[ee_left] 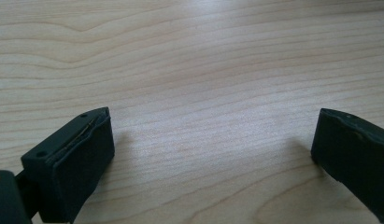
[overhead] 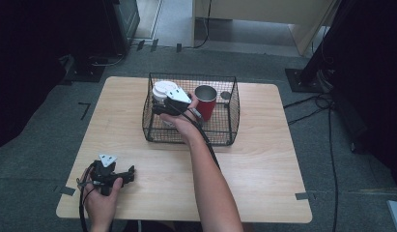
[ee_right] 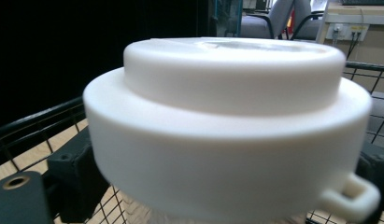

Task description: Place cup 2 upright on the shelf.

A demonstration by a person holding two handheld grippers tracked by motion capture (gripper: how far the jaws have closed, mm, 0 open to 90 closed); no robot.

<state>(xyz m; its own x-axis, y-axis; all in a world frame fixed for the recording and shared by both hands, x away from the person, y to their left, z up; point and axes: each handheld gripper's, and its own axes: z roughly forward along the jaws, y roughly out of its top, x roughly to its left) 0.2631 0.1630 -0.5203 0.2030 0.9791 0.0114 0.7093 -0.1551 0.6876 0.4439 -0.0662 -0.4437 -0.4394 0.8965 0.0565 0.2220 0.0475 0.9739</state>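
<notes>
White lidded container is sitting in the left half of the black wire basket, which is standing on the far middle of the wooden table. Going from the left: the left gripper is lying low over the near left corner of the table in the person's left hand, its jaws standing wide apart over bare wood with nothing between them, as the left gripper view is showing. Farther right, the right hand is reaching into the basket with the right gripper at the container; in the right gripper view the broad white lid is filling the space between the two black jaws, which seem to be flanking it loosely rather than pinching it, though the contact itself is hidden. Just right of the container, inside the same basket, a red cup is standing upright and apparently empty.
</notes>
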